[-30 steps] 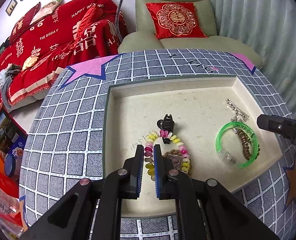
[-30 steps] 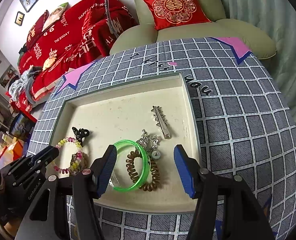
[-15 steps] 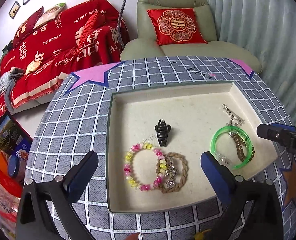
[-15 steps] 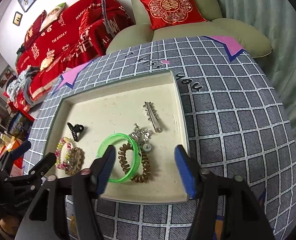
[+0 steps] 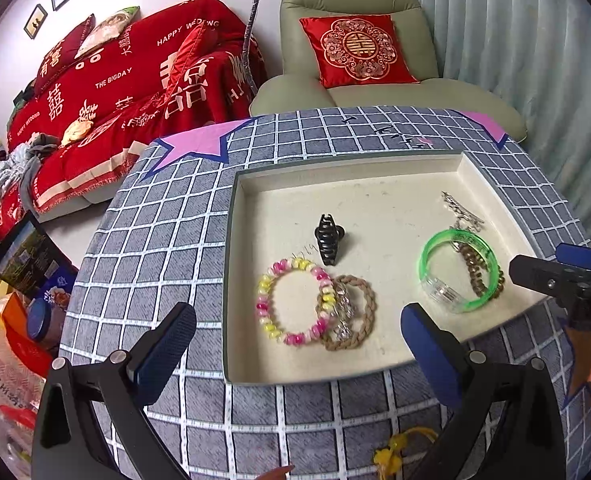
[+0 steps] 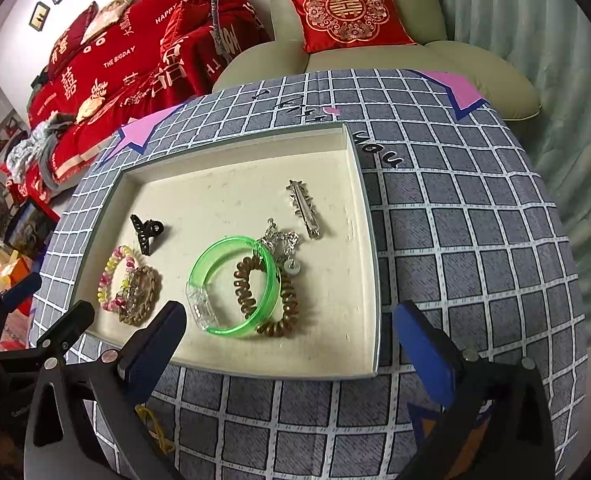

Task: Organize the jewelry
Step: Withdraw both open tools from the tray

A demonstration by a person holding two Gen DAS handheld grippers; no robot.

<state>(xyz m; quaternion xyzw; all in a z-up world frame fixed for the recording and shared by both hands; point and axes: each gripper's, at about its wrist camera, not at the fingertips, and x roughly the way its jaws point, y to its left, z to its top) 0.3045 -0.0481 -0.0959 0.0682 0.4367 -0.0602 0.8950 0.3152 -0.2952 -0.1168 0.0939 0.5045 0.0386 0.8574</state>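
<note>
Judged light, rigid and slick: translucent green plastic bangle (image 6: 237,286) lying flat in shallow cream tray (image 6: 365,240) over brown coiled hair tie (image 6: 269,298), best pinched across its rim, with both left gripper (image 5: 297,350) and right gripper (image 6: 289,344) jaws just opened wide, empty.

checked tablecloth (image 5: 175,220), cream tray (image 5: 231,280), yellow tassel (image 5: 395,454)

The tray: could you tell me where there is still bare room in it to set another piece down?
The tray is bare along its far wall, beyond the black claw clip and silver barrette, and in the near right corner. It is crowded around the green bangle and beaded bracelet.
</note>
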